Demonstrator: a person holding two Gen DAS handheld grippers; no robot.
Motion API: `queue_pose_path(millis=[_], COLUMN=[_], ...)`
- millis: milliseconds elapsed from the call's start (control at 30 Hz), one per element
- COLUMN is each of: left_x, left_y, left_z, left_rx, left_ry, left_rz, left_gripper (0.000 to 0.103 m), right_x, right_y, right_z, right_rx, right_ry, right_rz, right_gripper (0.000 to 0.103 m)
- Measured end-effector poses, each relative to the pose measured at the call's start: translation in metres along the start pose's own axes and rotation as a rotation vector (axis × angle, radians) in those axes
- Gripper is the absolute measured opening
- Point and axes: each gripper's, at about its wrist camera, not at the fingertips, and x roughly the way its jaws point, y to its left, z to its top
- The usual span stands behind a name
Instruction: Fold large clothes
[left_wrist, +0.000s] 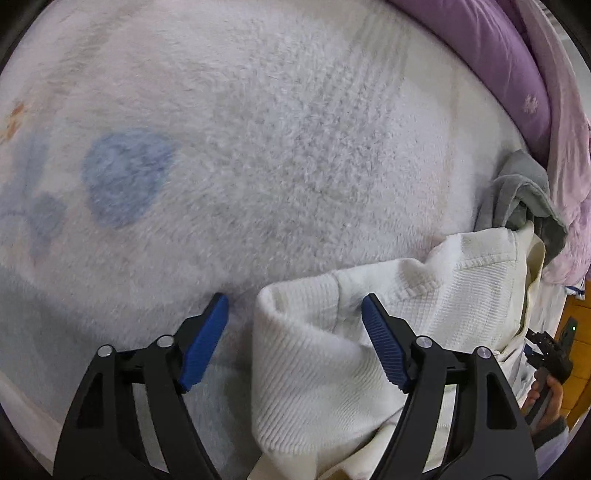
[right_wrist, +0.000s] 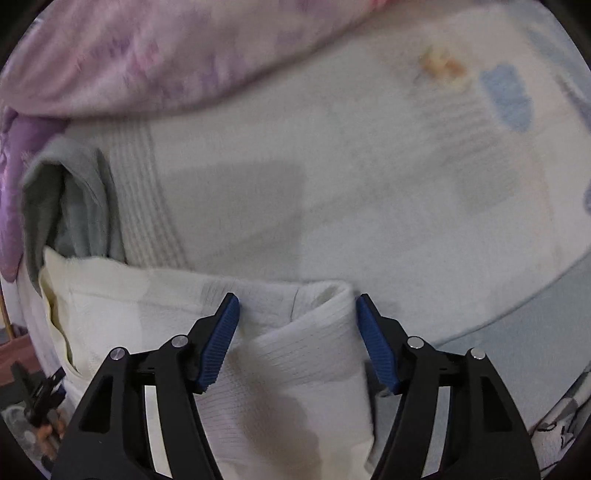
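Observation:
A folded white knit garment (left_wrist: 369, 332) lies on a fluffy white blanket (left_wrist: 258, 147) with blue patches. In the left wrist view my left gripper (left_wrist: 295, 306) points down over the garment's rolled left end. It is open: the right pad (left_wrist: 384, 343) is over the knit and the left pad (left_wrist: 207, 339) is over the blanket. In the right wrist view my right gripper (right_wrist: 297, 306) straddles a rolled fold of the same garment (right_wrist: 295, 369). Its blue pads (right_wrist: 221, 339) stand apart from the fold and press nothing.
A crumpled grey cloth (left_wrist: 517, 199) (right_wrist: 70, 206) lies just beyond the garment. A purple and pink duvet (left_wrist: 509, 55) (right_wrist: 129, 55) bounds the blanket behind it. A hand holding a black device (left_wrist: 550, 354) shows at the bed's edge, above a wooden floor.

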Motion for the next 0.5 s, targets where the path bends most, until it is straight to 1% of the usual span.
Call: queue_pose_path(millis=[67, 100, 133, 167, 200, 233, 267, 300, 367, 433, 467, 500], left_x=[0.002, 0.002, 0.0, -0.001, -0.002, -0.004, -0.005, -0.006, -0.009, -0.019, -0.027, -0.04], left_y=[-0.005, -0.007, -0.01, -0.014, -0.017, -0.021, -0.024, -0.028, -0.036, -0.039, -0.04, -0.039], left_z=[0.005, 0.006, 0.007, 0.007, 0.007, 0.006, 0.005, 0.004, 0.0, -0.003, -0.004, -0.006], left_rx=[0.037, 0.047, 0.066, 0.082, 0.103, 0.117, 0.129, 0.152, 0.201, 0.197, 0.187, 0.175], left_ry=[0.01, 0.008, -0.007, -0.011, -0.01, -0.006, -0.003, -0.006, -0.035, -0.09, -0.117, -0.146], left_rz=[0.03, 0.043, 0.064, 0.074, 0.056, 0.036, 0.039, 0.052, 0.09, 0.138, 0.138, 0.113], left_gripper=[0.075, 0.072, 0.06, 0.054, 0.037, 0.024, 0.021, 0.014, 0.011, 0.009, 0.009, 0.009], right_x=[0.002, 0.003, 0.003, 0.003, 0.003, 0.001, -0.002, -0.003, -0.007, -0.019, -0.028, -0.037], right_y=[0.003, 0.004, 0.006, 0.009, 0.012, 0.012, 0.012, 0.017, 0.023, 0.035, 0.041, 0.045], right_z=[-0.002, -0.003, -0.005, -0.007, -0.009, -0.012, -0.016, -0.02, -0.025, -0.033, -0.038, -0.045], right_rx=[-0.022, -0.032, -0.044, -0.063, -0.077, -0.081, -0.087, -0.11, -0.138, -0.166, -0.183, -0.2], right_ry=[0.0, -0.003, -0.003, -0.002, 0.004, 0.013, 0.021, 0.023, 0.011, -0.041, -0.073, -0.102], right_rz=[-0.003, -0.002, -0.006, -0.014, -0.004, 0.007, 0.006, -0.007, -0.026, -0.033, -0.038, -0.037], right_gripper=[0.062, 0.062, 0.056, 0.051, 0.044, 0.034, 0.029, 0.025, 0.013, 0.012, 0.011, 0.011])
